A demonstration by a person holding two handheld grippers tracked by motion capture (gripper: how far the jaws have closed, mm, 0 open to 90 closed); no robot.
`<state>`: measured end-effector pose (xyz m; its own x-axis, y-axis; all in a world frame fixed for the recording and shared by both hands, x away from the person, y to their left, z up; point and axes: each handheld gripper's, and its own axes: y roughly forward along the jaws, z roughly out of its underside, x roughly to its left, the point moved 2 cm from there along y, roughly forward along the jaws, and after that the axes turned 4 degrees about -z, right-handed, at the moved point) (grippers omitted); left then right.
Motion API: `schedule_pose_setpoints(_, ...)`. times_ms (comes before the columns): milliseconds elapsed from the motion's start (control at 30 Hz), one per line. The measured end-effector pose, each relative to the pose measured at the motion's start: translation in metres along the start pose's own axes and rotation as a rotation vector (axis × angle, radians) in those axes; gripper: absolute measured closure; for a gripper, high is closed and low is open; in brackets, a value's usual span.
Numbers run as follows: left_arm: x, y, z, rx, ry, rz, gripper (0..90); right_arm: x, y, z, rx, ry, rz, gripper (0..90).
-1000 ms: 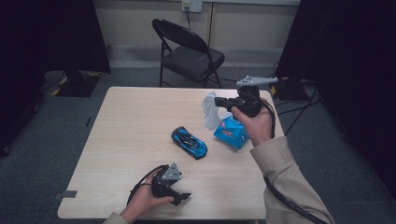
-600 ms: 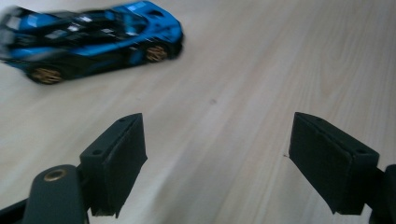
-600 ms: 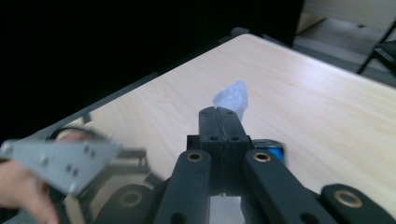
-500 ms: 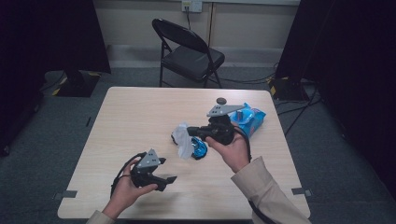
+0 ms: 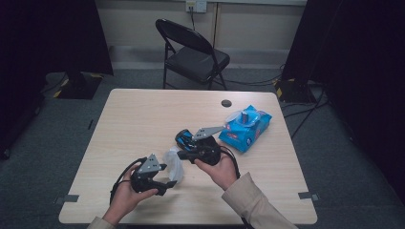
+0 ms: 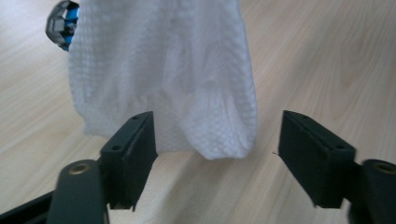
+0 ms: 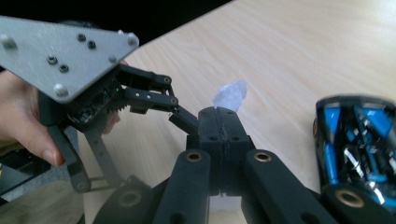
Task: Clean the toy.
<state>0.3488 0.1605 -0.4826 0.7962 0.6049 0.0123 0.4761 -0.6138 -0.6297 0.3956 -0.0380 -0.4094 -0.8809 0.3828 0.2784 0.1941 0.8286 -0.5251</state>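
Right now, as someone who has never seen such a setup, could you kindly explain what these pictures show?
A person at a wooden table holds a hand-operated two-jaw gripper in each hand. The high view looks down from above; each gripper view comes from a camera riding on that gripper, looking along its black jaws. The right gripper is shut on a white wipe, which hangs down in front of the left gripper. That one's jaws have just been closing, with the wipe's lower edge between them but not yet pinched. On the table lie a blue toy car and a blue wipe pack. A folding chair stands behind.
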Motion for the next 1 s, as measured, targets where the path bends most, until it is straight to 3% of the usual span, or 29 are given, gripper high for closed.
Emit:
schedule_pose_setpoints(267,0.0,0.016,-0.005,-0.023,0.048,-0.016,36.2,-0.011,0.007,0.028,0.025,0.042,0.02,89.9)
schedule_pose_setpoints(433,0.001,0.03,-0.009,0.026,0.072,-0.033,42.4,-0.02,0.005,0.047,0.037,0.064,0.047,89.7)
schedule_pose_setpoints(467,0.001,0.032,-0.009,0.034,0.067,-0.03,42.4,-0.02,0.005,0.047,0.037,0.064,0.047,89.7)
schedule_pose_setpoints(500,0.001,0.037,-0.008,0.05,0.032,-0.016,44.7,-0.022,0.004,0.052,0.038,0.069,0.053,89.6)
schedule_pose_setpoints(567,0.0,0.038,-0.008,0.058,0.029,-0.02,45.1,-0.024,0.004,0.055,0.037,0.075,0.054,89.6)
schedule_pose_setpoints(733,-0.002,0.04,-0.008,0.111,0.001,-0.01,58.8,-0.03,0.003,0.068,0.049,0.083,0.078,88.1)
schedule_pose_setpoints(767,-0.002,0.041,-0.007,0.136,0.028,-0.019,61.0,-0.032,0.003,0.071,0.053,0.075,0.097,84.4)
schedule_pose_setpoints(833,-0.002,0.041,-0.006,0.139,0.021,-0.018,63.6,-0.033,0.003,0.073,0.053,0.065,0.109,81.5)
schedule_pose_setpoints(933,-0.001,0.039,-0.006,0.164,-0.001,-0.004,74.7,-0.035,0.002,0.076,0.053,0.021,0.164,62.0)
schedule_pose_setpoints(967,-0.001,0.038,-0.006,0.173,-0.008,-0.013,78.7,-0.036,0.0,0.078,0.048,0.002,0.202,45.7)
schedule_pose_setpoints(1000,-0.001,0.038,-0.006,0.173,-0.008,-0.013,79.8,-0.036,0.0,0.078,0.048,0.002,0.202,45.7)
